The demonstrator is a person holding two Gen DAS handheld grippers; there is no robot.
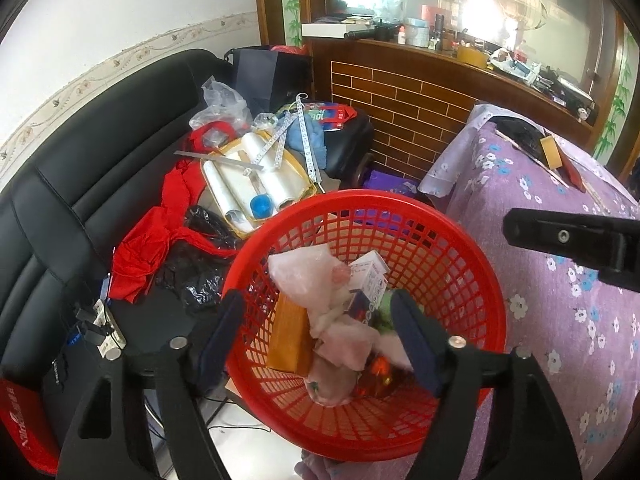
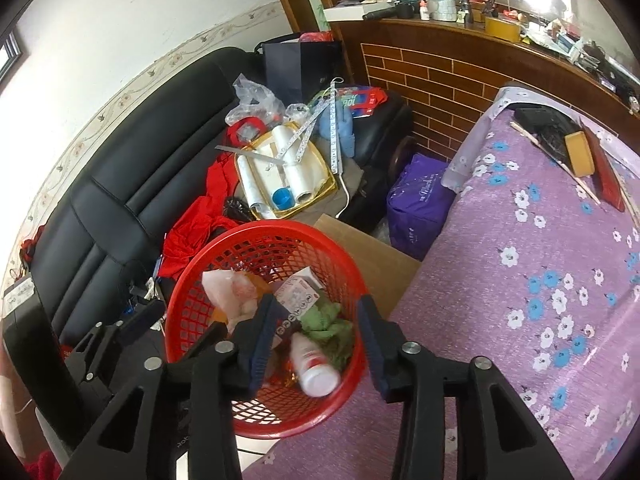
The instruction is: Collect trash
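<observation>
A red mesh basket [image 1: 480, 264] [image 2: 192, 272] stands beside the purple-covered table. It holds pink crumpled wrappers [image 1: 304, 272], a small white carton [image 1: 370, 280], an orange-brown box [image 1: 288, 336], a green crumpled piece [image 2: 328, 320] and a white bottle [image 2: 316, 364] lying on its side. My left gripper [image 1: 320, 316] hangs open over the basket with nothing between its pads. My right gripper [image 2: 318, 312] is also open above the basket; the bottle lies below it, not touched by the pads. A finger of the right gripper [image 1: 560, 236] shows in the left wrist view.
A black sofa [image 1: 100, 152] is piled with a red cloth [image 1: 160, 232], a yellow tray of white rolls [image 1: 256, 184] and plastic bags. A purple floral tablecloth [image 2: 520, 280] fills the right. A cardboard box [image 2: 372, 256] and a purple bag [image 2: 416, 204] sit between them.
</observation>
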